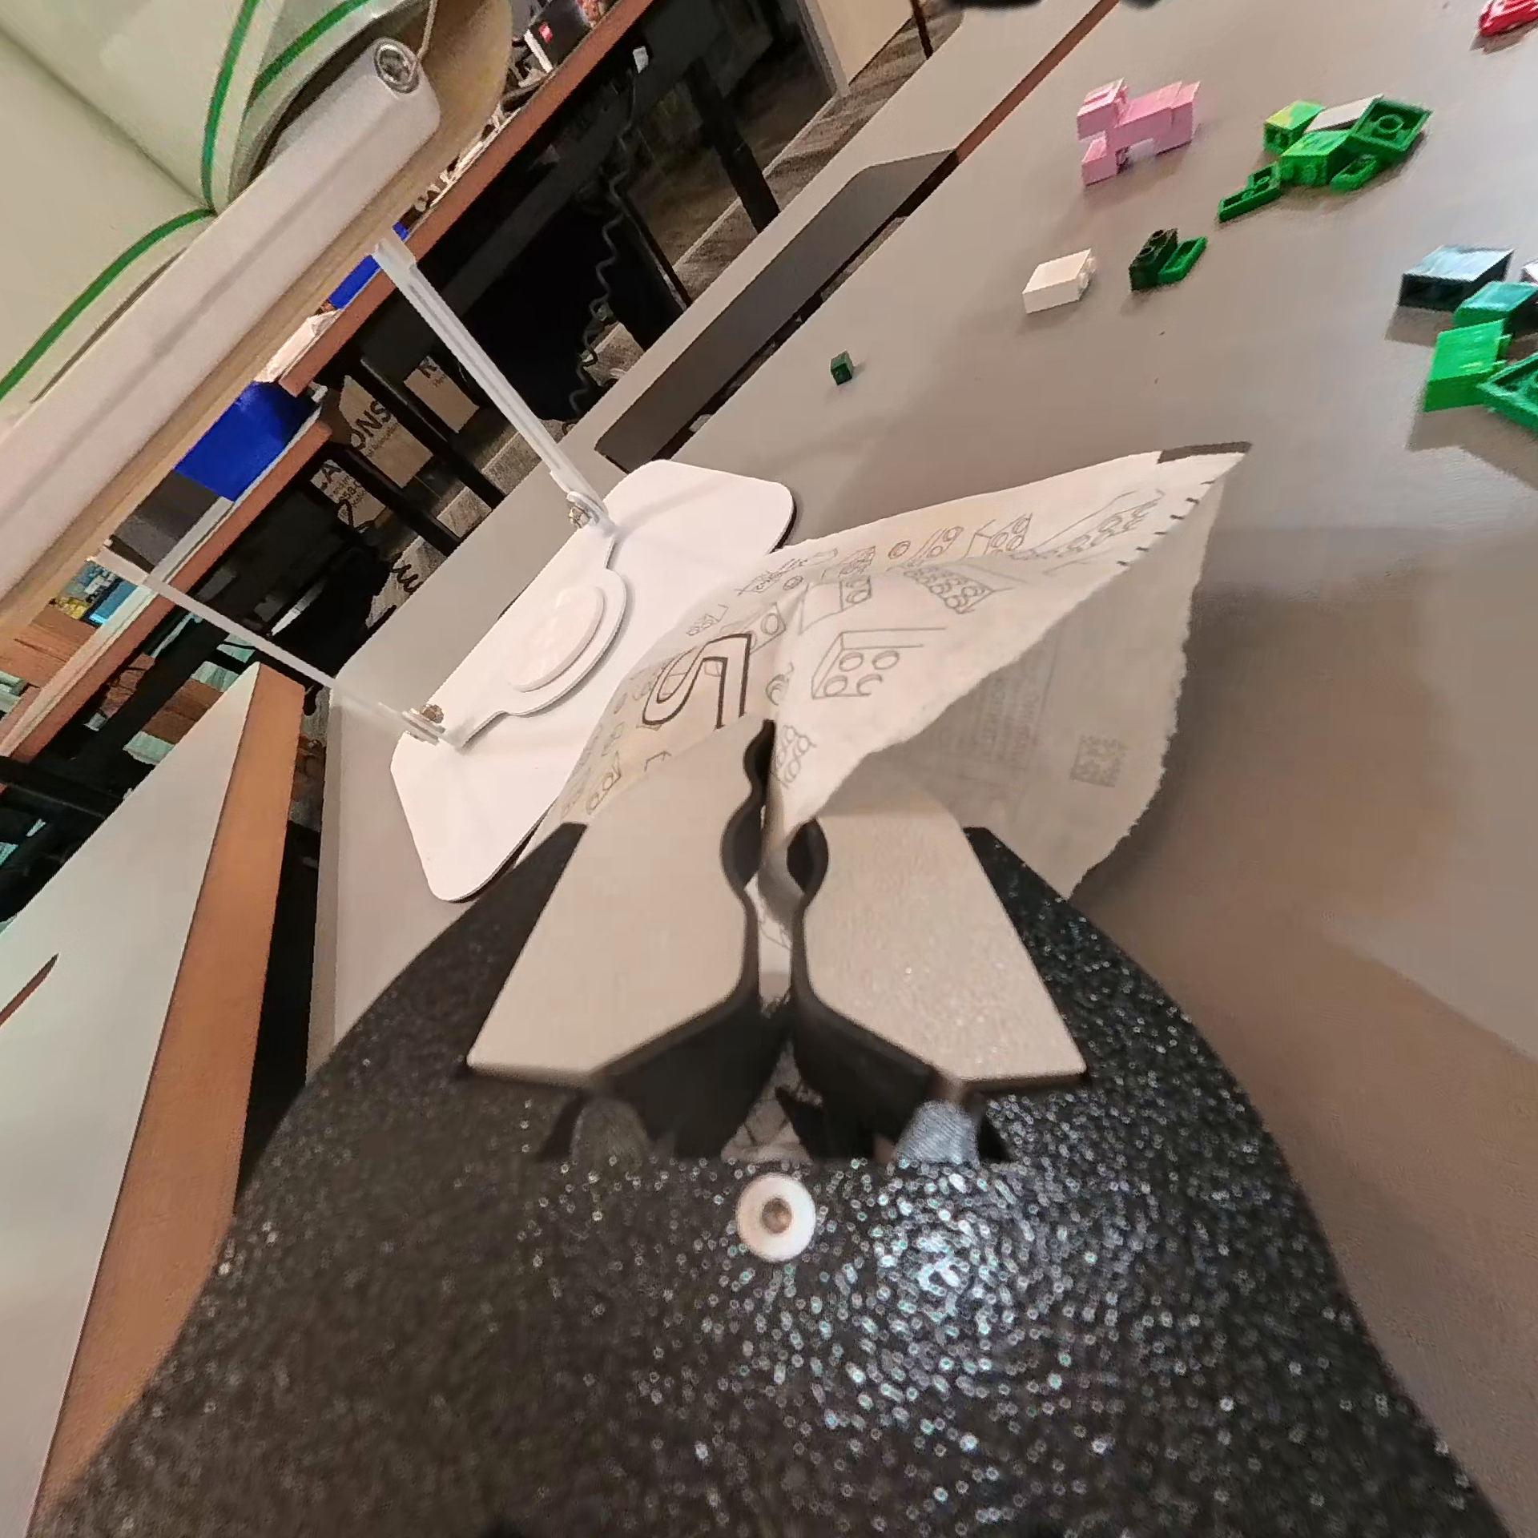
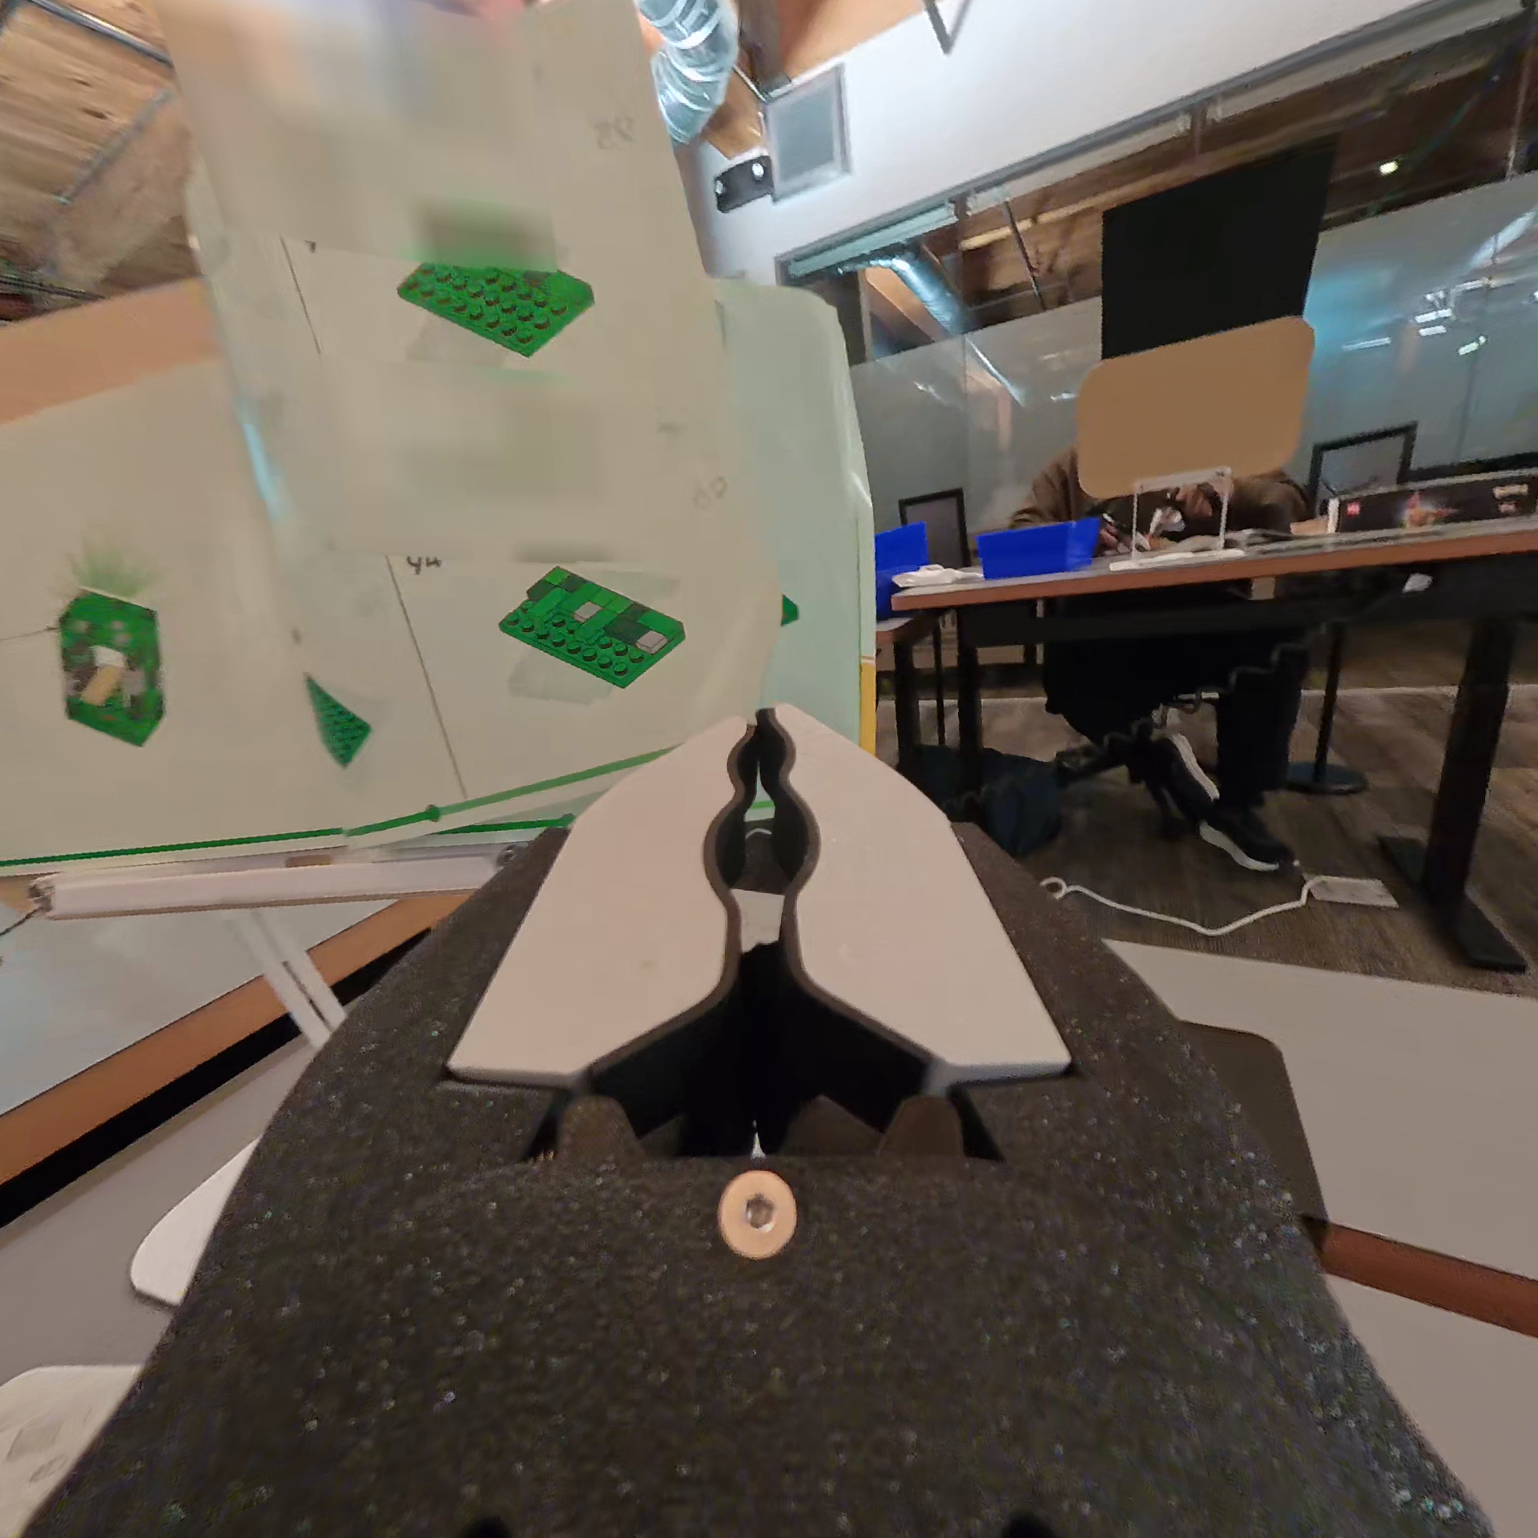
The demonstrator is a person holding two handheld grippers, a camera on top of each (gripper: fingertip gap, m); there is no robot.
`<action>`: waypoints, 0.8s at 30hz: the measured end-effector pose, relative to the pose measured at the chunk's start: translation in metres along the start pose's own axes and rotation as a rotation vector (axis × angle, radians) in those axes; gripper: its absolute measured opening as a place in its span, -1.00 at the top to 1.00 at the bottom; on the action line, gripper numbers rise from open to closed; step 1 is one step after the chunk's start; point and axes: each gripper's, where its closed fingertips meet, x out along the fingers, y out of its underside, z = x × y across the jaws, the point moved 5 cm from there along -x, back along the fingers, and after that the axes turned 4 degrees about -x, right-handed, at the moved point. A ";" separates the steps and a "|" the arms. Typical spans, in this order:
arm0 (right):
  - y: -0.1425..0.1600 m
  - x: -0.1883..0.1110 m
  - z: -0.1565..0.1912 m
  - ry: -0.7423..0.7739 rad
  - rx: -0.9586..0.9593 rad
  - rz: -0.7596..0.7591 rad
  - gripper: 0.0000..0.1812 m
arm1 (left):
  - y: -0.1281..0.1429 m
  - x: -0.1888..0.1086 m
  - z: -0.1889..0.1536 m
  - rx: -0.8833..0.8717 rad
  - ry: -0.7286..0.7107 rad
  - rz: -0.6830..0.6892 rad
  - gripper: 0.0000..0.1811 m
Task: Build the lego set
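Note:
My left gripper (image 1: 766, 741) is shut on a torn white paper bag (image 1: 915, 632) printed with brick drawings, held just above the grey table (image 1: 1248, 749). Loose bricks lie at the far right: a pink build (image 1: 1136, 125), green pieces (image 1: 1332, 141), a white brick (image 1: 1057, 281), a tiny dark green piece (image 1: 842, 366) and green tiles (image 1: 1481, 333). My right gripper (image 2: 764, 724) is shut at the lower corner of a lifted, blurred page (image 2: 499, 374) of the instruction booklet (image 2: 125, 666), with a thin strip of paper between its fingers.
The booklet rests on a white stand whose base (image 1: 533, 666) sits on the table by the bag. The table edge (image 2: 166, 1057) runs behind the stand. A person (image 2: 1165, 582) sits at another desk with blue bins (image 2: 1036, 545). About 30 centimeters separates my left fingertips from my right.

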 end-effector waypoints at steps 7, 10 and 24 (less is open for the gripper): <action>0.024 0.020 -0.015 0.087 0.100 0.083 1.00 | 0.000 0.000 0.000 0.000 0.002 0.002 1.00; 0.029 0.025 -0.017 0.098 0.119 0.108 1.00 | 0.000 0.000 0.000 0.001 0.001 0.002 1.00; 0.034 0.038 -0.019 0.117 0.179 0.142 0.80 | 0.000 0.000 0.000 0.004 0.002 0.004 1.00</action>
